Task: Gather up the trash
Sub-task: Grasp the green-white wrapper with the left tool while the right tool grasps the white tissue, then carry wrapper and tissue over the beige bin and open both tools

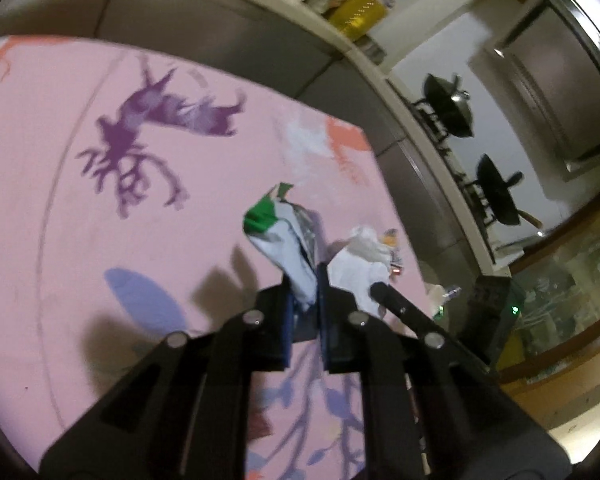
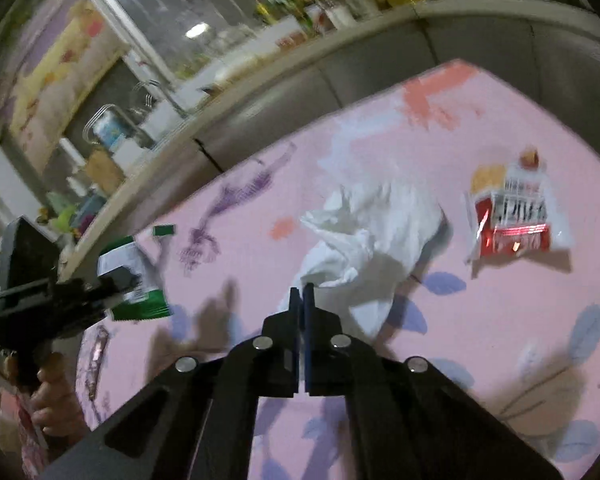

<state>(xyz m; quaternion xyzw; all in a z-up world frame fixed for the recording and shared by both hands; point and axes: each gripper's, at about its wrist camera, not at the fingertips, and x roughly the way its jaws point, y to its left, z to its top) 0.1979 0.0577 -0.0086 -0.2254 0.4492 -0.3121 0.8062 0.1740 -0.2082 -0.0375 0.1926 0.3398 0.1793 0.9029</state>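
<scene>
A: In the left wrist view, what does the left gripper (image 1: 305,280) have?

B: Its jaws are pressed on a crumpled green, white and silver foil wrapper (image 1: 283,236), which sticks out ahead of the tips. A crumpled white tissue (image 1: 360,268) lies just right of them on the pink patterned tablecloth (image 1: 60,200).

A: And in the right wrist view?

B: The right gripper (image 2: 302,294) is fully closed and holds nothing. The tissue (image 2: 364,232) lies just ahead; a red and white snack packet (image 2: 514,214) is farther ahead to the right.

A green-and-white wrapper (image 1: 278,236) is pinched upright; crumpled white plastic (image 2: 364,236) and a red packet (image 2: 512,216) lie flat.
</scene>
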